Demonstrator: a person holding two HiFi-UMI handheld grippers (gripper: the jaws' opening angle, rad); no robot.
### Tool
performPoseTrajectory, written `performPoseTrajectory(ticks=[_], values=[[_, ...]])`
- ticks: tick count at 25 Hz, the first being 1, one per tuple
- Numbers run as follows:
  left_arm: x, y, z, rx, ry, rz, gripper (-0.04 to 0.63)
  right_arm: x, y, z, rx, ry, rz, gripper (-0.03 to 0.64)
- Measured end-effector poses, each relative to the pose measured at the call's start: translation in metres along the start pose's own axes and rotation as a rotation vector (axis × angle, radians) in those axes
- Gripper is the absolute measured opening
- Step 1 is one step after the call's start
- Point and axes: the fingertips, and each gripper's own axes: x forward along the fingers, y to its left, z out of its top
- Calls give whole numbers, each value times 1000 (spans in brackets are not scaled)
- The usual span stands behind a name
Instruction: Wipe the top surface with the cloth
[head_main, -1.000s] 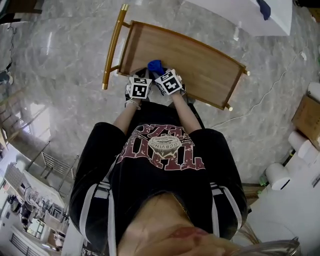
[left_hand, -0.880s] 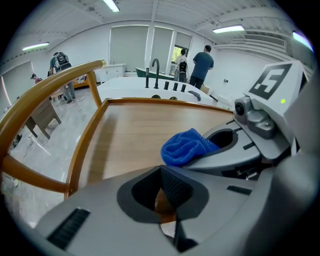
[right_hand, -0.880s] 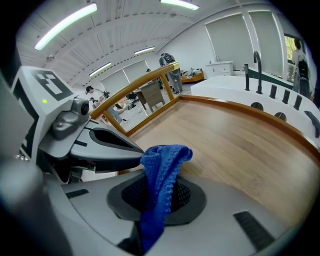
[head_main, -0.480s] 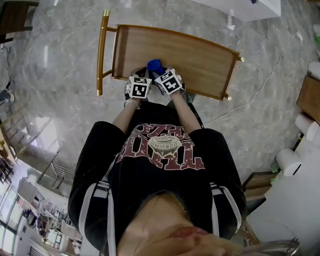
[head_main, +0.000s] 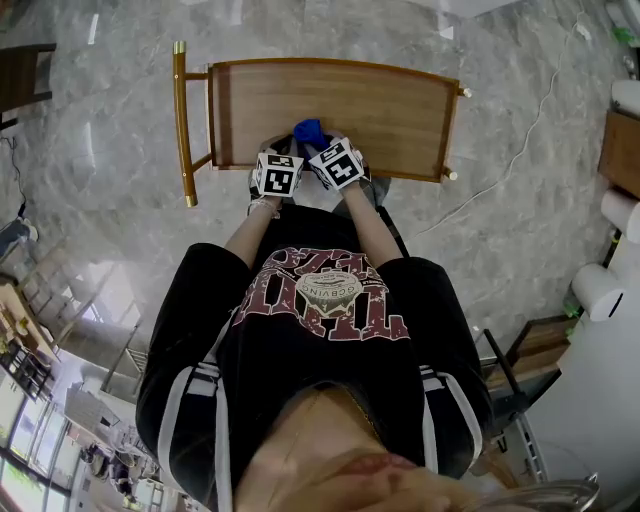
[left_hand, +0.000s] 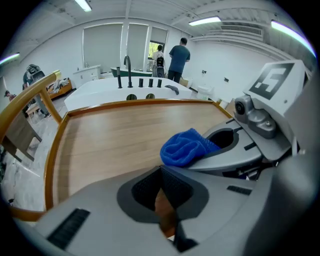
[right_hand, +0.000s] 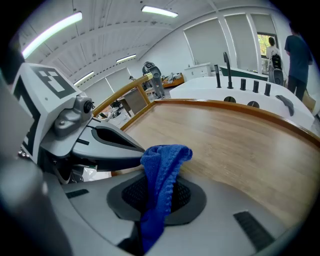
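Observation:
The wooden top is a tray-like surface with a raised rim, seen from above in the head view. Both grippers sit side by side at its near edge. My right gripper is shut on a blue cloth, which sticks up from between its jaws over the wood. My left gripper is beside it on the left, jaws together with nothing between them. The left gripper view shows the cloth bunched at the right gripper's tip, above the wooden top.
A gold handle bar stands off the top's left end. A white cable runs over the marble floor at right, near paper rolls. Beyond the top is a white counter with a black faucet; people stand far behind.
In the head view the wooden top has swung from tilted to nearly level and shifted left. Both grippers and the cloth hold the same place at its near edge.

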Motion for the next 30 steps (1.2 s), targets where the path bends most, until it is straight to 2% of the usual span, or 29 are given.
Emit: performPoseTrajectory(ticks=[6,10,30], values=[[8,-19,10,47,7,-41,48,-14,-12,-9,43,-8,-33,55],[14,-32,16,79,13,-64,48,-19,-24,-12,53,-48,-64,55],[41,-99,40,245,37,-172,48,-71,-68,-47,165,-55,-168,55]])
